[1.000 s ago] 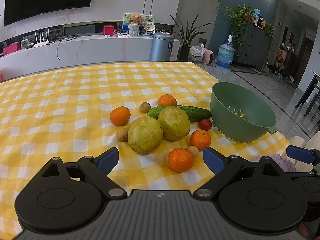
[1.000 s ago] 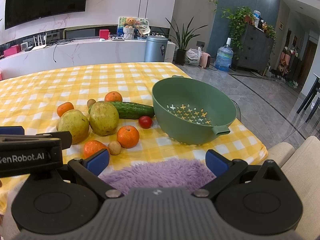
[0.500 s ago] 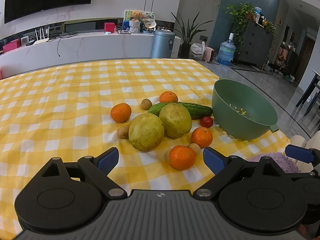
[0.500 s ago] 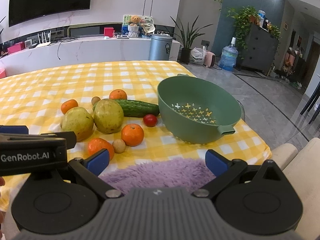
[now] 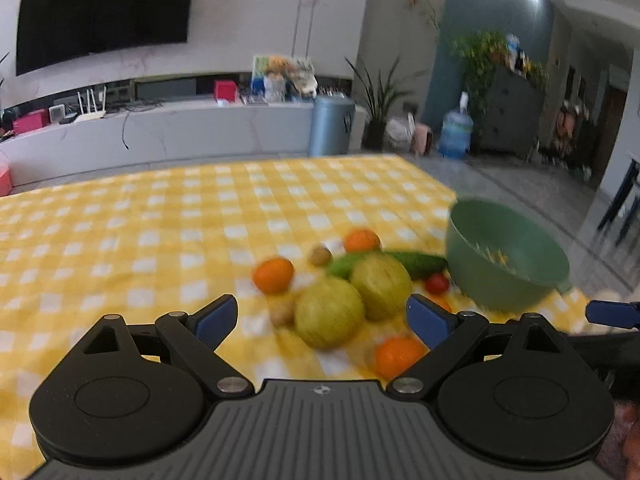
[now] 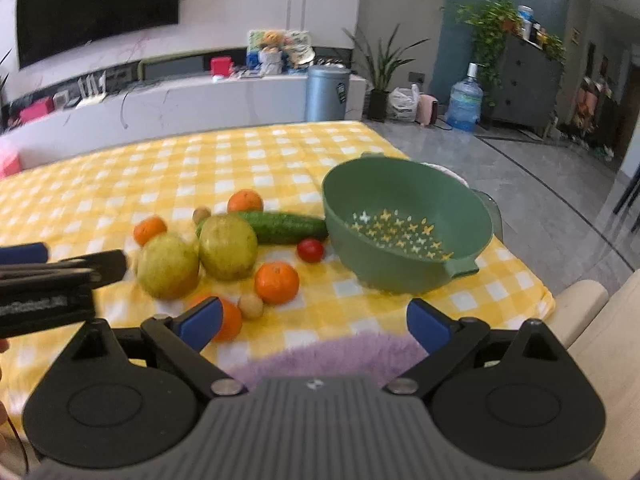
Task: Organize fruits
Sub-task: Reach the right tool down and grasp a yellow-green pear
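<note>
Two claws: the left claw (image 5: pixel 322 322) and the right claw (image 6: pixel 314 322) both stand wide, holding nothing.
Fruits: two yellow-green guavas (image 6: pixel 228 246), several oranges (image 6: pixel 277 282), a cucumber (image 6: pixel 286 227) and a small tomato (image 6: pixel 310 250) lie grouped on the checkered tabletop (image 6: pixel 120 184).
Colander: the green colander (image 6: pixel 406 226) stands just right of the cucumber, with nothing inside.

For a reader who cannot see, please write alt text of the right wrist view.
The open right gripper hovers near a yellow checked table holding a green colander, a cucumber, four oranges, two large yellow-green fruits and a cherry tomato.
</note>
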{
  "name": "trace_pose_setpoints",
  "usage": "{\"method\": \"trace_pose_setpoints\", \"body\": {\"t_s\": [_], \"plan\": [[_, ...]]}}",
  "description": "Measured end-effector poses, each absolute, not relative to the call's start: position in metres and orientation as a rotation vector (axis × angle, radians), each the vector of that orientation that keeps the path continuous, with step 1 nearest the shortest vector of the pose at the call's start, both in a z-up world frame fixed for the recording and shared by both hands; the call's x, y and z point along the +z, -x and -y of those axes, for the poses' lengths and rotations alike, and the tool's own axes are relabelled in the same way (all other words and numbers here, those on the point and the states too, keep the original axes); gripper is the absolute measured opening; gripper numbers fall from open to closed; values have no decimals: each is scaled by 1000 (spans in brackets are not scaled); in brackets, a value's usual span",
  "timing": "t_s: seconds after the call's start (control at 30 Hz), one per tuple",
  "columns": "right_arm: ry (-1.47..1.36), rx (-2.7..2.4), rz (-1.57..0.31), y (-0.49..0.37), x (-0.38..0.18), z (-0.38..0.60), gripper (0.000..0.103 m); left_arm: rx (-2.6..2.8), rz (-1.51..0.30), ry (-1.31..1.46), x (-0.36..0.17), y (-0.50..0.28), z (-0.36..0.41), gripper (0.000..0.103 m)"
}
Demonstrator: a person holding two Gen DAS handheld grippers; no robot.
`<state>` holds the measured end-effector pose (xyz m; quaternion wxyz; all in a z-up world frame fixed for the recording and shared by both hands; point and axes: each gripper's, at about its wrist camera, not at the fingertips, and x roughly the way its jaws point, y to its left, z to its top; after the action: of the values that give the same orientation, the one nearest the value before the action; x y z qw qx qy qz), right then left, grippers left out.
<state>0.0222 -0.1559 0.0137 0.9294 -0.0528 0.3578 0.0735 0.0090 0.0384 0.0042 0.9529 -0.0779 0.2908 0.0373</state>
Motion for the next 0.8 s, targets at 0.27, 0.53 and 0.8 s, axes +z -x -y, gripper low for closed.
{"method": "trace_pose_setpoints", "body": {"t_s": [0.27,0.53,0.8], "plan": [[-73,170,-803,-91,25,151,95,116,-586,213,-6,-21,-75,103],[-338,305,-1026,-163,0,129,78,125,-625,266,-23,-31,-100,103],[-222,324,-1128,-193,-32,96,79,66,-671,290,-34,-35,-102,103]]}}
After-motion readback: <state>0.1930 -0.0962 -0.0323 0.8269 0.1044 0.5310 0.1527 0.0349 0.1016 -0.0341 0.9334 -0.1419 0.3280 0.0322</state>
